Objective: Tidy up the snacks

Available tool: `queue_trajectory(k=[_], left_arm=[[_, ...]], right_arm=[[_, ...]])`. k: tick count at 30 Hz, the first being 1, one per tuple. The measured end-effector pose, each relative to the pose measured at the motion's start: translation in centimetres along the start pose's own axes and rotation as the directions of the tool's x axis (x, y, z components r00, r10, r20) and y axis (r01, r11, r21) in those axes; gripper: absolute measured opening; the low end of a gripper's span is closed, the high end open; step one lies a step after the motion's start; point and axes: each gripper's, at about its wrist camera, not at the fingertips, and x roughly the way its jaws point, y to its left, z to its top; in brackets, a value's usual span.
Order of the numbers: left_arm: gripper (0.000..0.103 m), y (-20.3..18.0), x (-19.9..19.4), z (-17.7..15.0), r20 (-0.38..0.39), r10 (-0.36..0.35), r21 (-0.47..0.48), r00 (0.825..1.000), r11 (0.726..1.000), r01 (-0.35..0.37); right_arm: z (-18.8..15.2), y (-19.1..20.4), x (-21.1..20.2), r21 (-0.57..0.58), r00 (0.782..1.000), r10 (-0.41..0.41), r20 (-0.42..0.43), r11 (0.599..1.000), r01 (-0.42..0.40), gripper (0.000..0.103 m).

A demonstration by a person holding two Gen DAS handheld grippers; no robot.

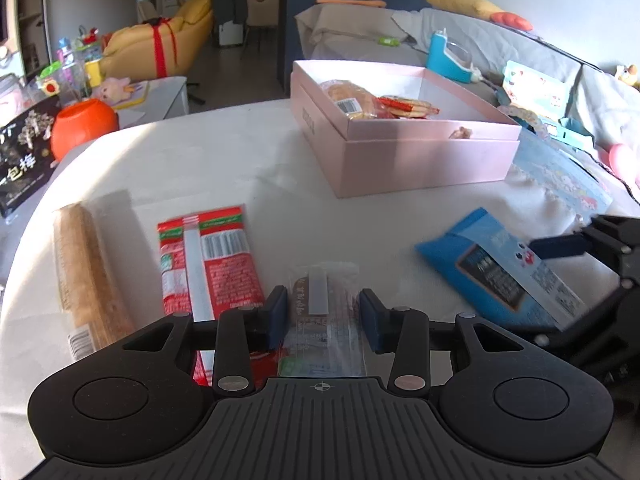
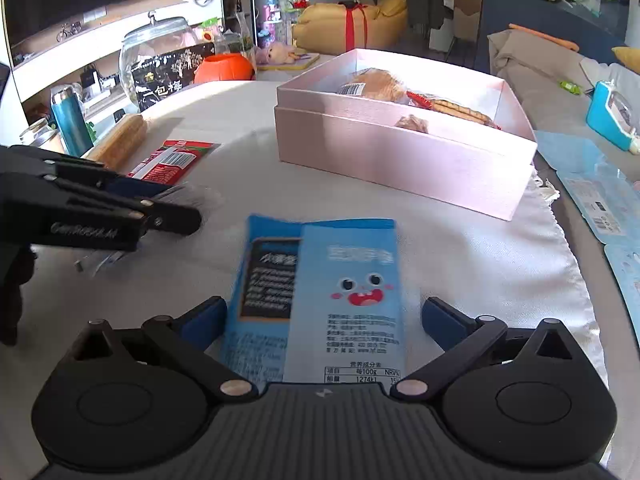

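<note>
Left gripper (image 1: pixel 323 316) is being held open astride the clear packet (image 1: pixel 325 320) on the desk (image 1: pixel 240 160); right gripper (image 2: pixel 322 320), wide open, is being lined up around the blue packet (image 2: pixel 320 300), likely for the pink box (image 2: pixel 400 152).

Orange pumpkin-shaped container (image 1: pixel 84 127) stands at counter (image 1: pixel 208 152) edge. Glass jar (image 2: pixel 160 54) behind black printed box (image 2: pixel 172 74). Teal bottle (image 2: pixel 72 122) nearby.
</note>
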Motion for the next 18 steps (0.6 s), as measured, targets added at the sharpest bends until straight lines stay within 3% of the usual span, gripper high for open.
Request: queue_trajectory(k=[6, 7, 8, 9, 18], left_arm=[[0.044, 0.3, -0.2, -0.6, 0.023, -0.01, -0.015, 1.0, 1.0, 0.01], [0.044, 0.3, -0.2, -0.6, 0.025, -0.011, -0.02, 1.0, 1.0, 0.011], [0.044, 0.3, -0.2, -0.6, 0.027, -0.012, -0.028, 1.0, 1.0, 0.012], [0.044, 0.4, -0.3, -0.7, 0.028, -0.011, -0.039, 1.0, 0.999, 0.012], [0.044, -0.2, -0.5, -1.1, 0.042, 0.013, -0.036, 0.999, 0.999, -0.011]], right_arm=[[2.9, -0.6, 2.1, 0.04, 0.999, 0.012, -0.047, 0.999, -0.01, 0.102], [3.3, -0.7, 2.2, 0.045, 0.999, 0.007, -0.051, 0.999, -0.005, 0.098], [3.6, -0.8, 2.1, 0.044, 0.999, 0.009, -0.051, 0.999, -0.007, 0.087], [3.8, -1.1, 1.8, 0.047, 0.998, 0.025, -0.054, 0.999, -0.022, 0.085], [5.5, -4.1, -4.0, 0.12, 0.991, 0.039, 0.126, 0.991, -0.054, 0.085]])
